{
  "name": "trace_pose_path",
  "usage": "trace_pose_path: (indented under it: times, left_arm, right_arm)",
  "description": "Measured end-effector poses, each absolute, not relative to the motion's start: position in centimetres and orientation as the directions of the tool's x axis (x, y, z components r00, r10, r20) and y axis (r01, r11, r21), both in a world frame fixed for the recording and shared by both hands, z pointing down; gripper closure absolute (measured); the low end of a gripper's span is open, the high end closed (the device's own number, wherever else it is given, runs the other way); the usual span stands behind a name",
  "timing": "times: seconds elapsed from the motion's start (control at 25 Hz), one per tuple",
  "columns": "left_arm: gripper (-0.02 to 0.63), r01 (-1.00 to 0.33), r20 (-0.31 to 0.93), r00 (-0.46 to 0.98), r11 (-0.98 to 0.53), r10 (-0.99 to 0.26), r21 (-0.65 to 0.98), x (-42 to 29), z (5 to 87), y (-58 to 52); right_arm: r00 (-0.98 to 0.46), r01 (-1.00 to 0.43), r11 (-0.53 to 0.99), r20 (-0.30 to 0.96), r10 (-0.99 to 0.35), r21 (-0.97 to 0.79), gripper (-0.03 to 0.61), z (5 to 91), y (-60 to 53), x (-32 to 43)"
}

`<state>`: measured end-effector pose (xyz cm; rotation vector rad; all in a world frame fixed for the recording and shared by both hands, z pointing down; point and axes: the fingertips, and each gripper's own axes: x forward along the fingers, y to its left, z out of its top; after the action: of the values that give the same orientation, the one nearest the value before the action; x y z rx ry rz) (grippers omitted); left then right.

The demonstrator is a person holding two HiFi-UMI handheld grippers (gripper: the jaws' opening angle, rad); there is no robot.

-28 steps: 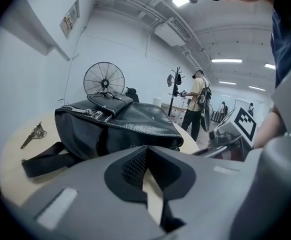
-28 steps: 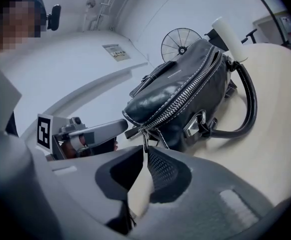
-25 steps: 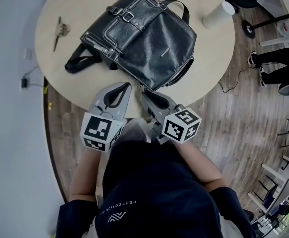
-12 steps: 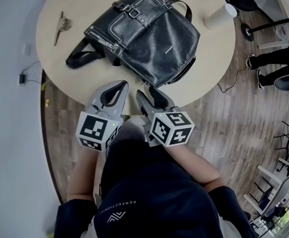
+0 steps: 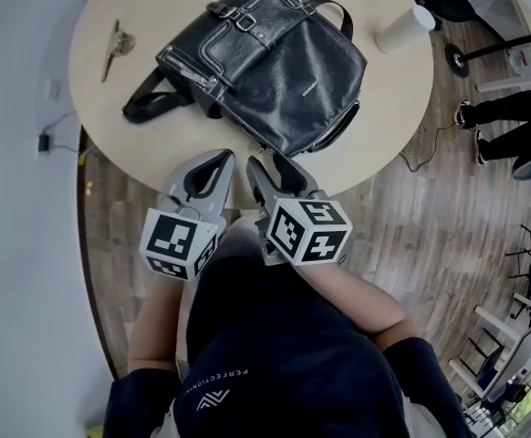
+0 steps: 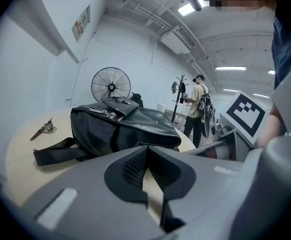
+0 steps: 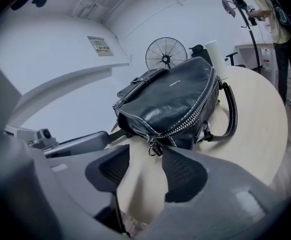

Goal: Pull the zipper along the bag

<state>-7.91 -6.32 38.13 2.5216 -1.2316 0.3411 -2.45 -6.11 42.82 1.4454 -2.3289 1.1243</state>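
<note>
Right gripper [image 7: 145,156] opens at the near corner of a black leather bag [image 5: 275,71] while the left gripper [image 6: 145,150] is closed on nothing.

The right gripper's jaws have just been opening and now stand wide apart. The metal zipper pull [image 7: 153,146] hangs at their tips, untouched by either pad, and the silver-toothed zipper [image 7: 190,116] runs away from it along the bag's edge. The left gripper's jaws meet, aimed at the bag's side from just off the table's rim. Both tools sit side by side at the near edge of the round beige table [image 5: 375,108]. The bag lies flat in the middle, its strap [image 5: 147,108] trailing left. A small metal object [image 5: 115,48] lies well apart at far left and a white cup [image 5: 402,27] at far right.
</note>
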Motion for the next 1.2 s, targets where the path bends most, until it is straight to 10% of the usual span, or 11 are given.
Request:
trace_pose_path:
  times: [1.2]
  left_arm:
    - [0.594,-0.800,0.306,0.600,-0.555,-0.739,0.230,-8.6,37.1,-8.2]
  right_arm:
    - [-0.488,-0.869,0.359,0.472,-0.734,-0.341,0.565,42.6,-6.2,-1.7]
